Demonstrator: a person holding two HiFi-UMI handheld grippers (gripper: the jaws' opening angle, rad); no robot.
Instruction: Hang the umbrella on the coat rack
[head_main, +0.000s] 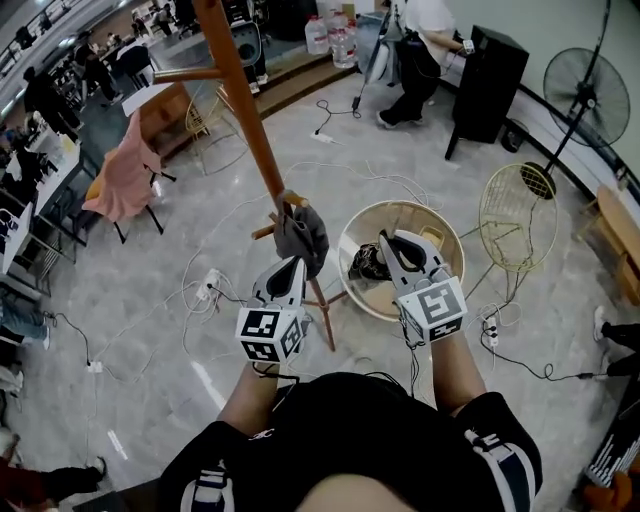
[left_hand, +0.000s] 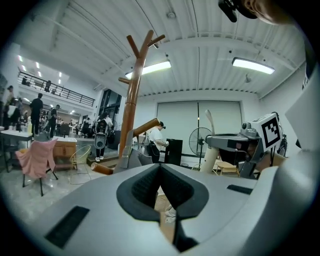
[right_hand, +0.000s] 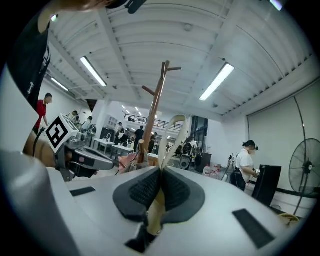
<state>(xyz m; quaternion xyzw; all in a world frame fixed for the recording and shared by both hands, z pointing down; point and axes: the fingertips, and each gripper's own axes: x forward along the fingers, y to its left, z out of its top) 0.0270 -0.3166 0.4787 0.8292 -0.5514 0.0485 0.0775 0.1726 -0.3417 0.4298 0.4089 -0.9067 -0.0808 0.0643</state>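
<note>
1. The right claw (right_hand: 161, 172) is clenched on the umbrella's (right_hand: 168, 143) cream hook, apart from the coat rack (head_main: 250, 110); the thin hook may twist loose.
2. The left claw (left_hand: 160, 167), clenched and empty, might bump the pole.
3. A grey bundle (head_main: 300, 238) crowds 1 peg.

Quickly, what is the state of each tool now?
Left tool: shut, nothing held.
Right tool: shut on the cream umbrella handle.

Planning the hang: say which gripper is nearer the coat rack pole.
Left. The left gripper sits just beside the coat rack pole; the right gripper is farther to its right.
</note>
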